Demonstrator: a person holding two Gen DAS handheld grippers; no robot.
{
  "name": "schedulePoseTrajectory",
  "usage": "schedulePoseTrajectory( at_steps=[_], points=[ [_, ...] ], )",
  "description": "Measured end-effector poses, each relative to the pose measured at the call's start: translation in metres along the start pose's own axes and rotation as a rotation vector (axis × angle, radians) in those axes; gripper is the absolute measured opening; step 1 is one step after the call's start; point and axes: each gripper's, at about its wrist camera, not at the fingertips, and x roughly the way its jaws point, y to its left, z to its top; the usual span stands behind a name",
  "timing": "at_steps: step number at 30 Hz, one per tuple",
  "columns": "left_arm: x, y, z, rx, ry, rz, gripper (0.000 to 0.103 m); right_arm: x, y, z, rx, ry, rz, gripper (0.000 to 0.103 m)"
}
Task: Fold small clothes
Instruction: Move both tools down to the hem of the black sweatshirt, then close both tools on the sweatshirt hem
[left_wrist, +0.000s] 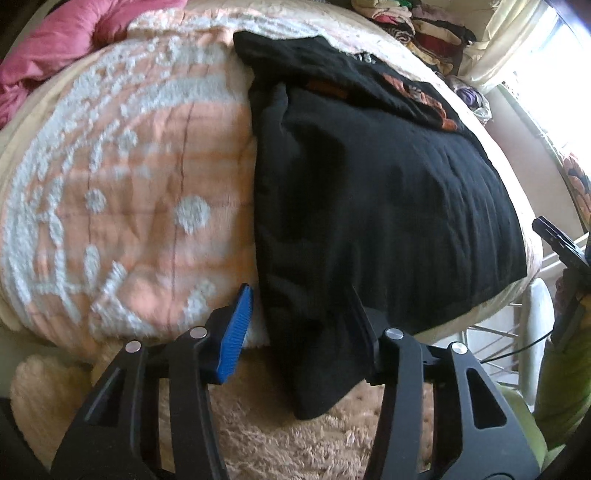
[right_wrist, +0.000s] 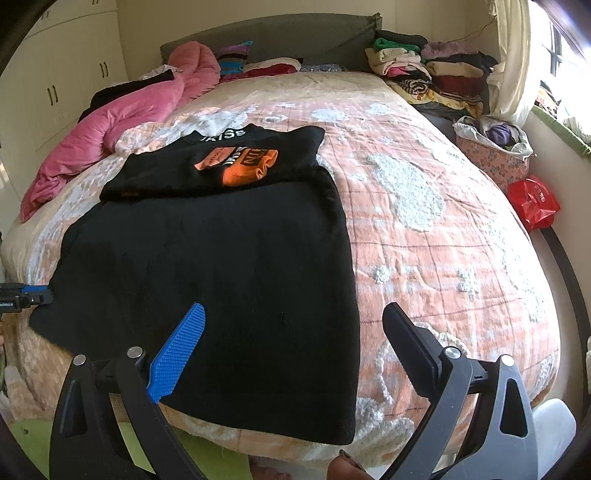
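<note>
Right wrist view: black garment (right_wrist: 221, 266) on quilted bed (right_wrist: 443, 258), right claw (right_wrist: 295, 350) released.

The black shirt (right_wrist: 221, 266) has an orange and white print at its far end. The bed cover (right_wrist: 424, 229) is peach with fluffy white shapes. A pink blanket (right_wrist: 122, 118) lies far left.

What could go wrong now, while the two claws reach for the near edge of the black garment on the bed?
1. The left claw has only the hanging corner of the black garment between its fingers; a thin bite may slip.
2. The right claw is open above the hem, so lifting now may be uneven.
3. The folded printed shirt overlaps the garment's far end and may be dragged.
</note>
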Motion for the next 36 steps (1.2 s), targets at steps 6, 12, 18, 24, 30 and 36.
schedulePoseTrajectory(
  at_steps=[6, 12, 18, 24, 30, 36],
  points=[
    [0.009, -0.002, -0.004, -0.005, 0.028, 0.004, 0.040, 0.003, -0.002, -0.011, -0.010, 0.041, 0.031, 0.096],
    [0.018, -0.005, -0.004, 0.016, 0.029, 0.028, 0.040, 0.005, -0.006, -0.025, -0.014, 0.095, 0.059, 0.096],
    [0.018, -0.007, -0.004, 0.023, 0.025, 0.027, 0.040, 0.020, -0.008, -0.040, -0.035, 0.192, 0.060, 0.088],
    [0.015, -0.007, -0.005, 0.035, 0.022, 0.019, 0.022, 0.024, -0.015, -0.050, -0.027, 0.210, 0.061, 0.021],
    [-0.002, -0.009, -0.004, 0.045, -0.028, -0.017, 0.006, 0.005, -0.014, -0.036, -0.009, 0.120, 0.120, 0.007],
    [-0.035, -0.005, 0.001, 0.036, -0.119, -0.052, 0.005, -0.025, -0.015, -0.012, 0.023, -0.027, 0.201, 0.007]
  ],
)
